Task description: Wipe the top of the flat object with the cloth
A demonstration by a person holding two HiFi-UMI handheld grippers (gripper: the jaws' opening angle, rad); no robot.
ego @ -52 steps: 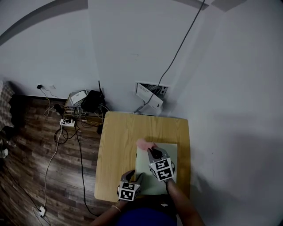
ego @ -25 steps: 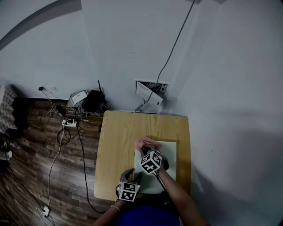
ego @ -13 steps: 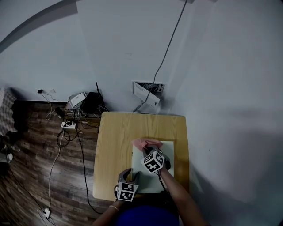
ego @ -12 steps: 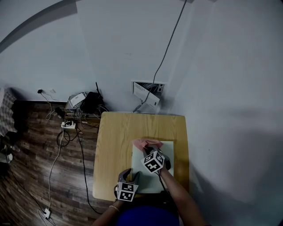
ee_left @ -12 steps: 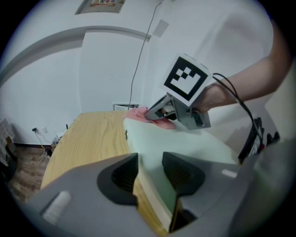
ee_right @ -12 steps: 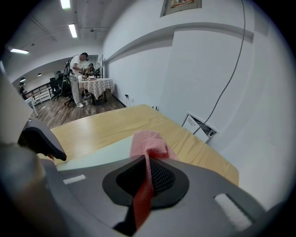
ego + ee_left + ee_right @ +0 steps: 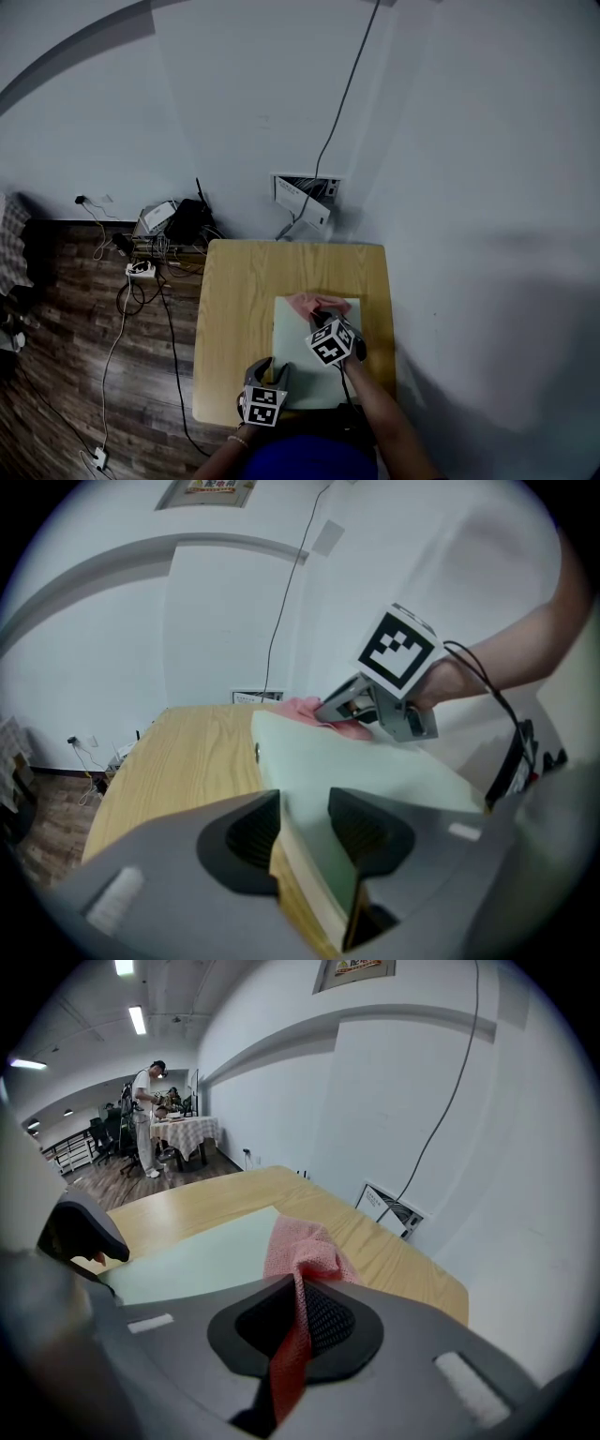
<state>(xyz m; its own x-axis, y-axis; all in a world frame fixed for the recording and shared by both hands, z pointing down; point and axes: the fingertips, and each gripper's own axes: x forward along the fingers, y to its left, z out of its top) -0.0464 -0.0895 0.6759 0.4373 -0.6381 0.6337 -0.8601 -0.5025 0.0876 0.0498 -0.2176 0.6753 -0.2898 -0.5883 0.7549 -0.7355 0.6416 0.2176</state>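
Flat board (image 7: 298,361) clamped, cloth (image 7: 307,303) at its far end.
Cables (image 7: 167,246) lie on the floor left of the table (image 7: 234,319); a wall box (image 7: 302,197) sits beyond its far edge. The board lies flat on the table's right half, long axis near-to-far. The left gripper (image 7: 305,829) pinches its near edge; the right gripper (image 7: 298,1314) pinches the cloth.

Head view looks steeply down from above on the light wooden desk (image 7: 234,309), lower centre. Both gripper views sit low and close over the pale green flat board (image 7: 375,771), facing the white wall (image 7: 216,621); all three share desk, board and pink mesh cloth (image 7: 300,1241).
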